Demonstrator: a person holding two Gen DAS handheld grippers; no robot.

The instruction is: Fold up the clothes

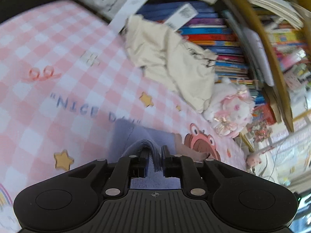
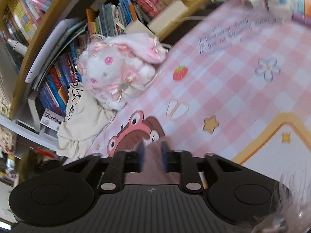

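Left gripper (image 1: pixel 154 160): the jaws stand close together, clamped on a fold of lavender-blue cloth (image 1: pixel 143 136). The cloth arches up between the two jaws and spreads forward from them onto the surface, just ahead of the gripper body.

Right gripper (image 2: pixel 152 154): the jaws stand close together with a pinkish-mauve fabric (image 2: pixel 153 155) pinched between them. The fabric fills the gap and continues back under the gripper body. This view is motion-blurred; whether the fabric is the same item as the one in the left gripper cannot be determined.

Second garment: a cream garment (image 1: pixel 169 62) lies crumpled at the far edge of the surface, well apart from both grippers. It rests against the book spines and lies just beside a white-and-pink plush toy (image 1: pixel 231 108). Black line print shows on one part of it.

Surface: the table (image 1: pixel 48 62) is covered by a pink-and-white checked mat. The mat carries the printed lettering "NICE DAY", yellow stars, a strawberry, a blue flower and a pink frog character (image 2: pixel 134 134). The frog print sits immediately ahead of the right gripper.

Room: a wooden bookshelf (image 1: pixel 272 44) borders the table. It is packed with books (image 1: pixel 211 33), some stacked flat with spines outward. A small white box (image 2: pixel 52 120) marked "usmile" sits at the shelf base next to the cream garment.
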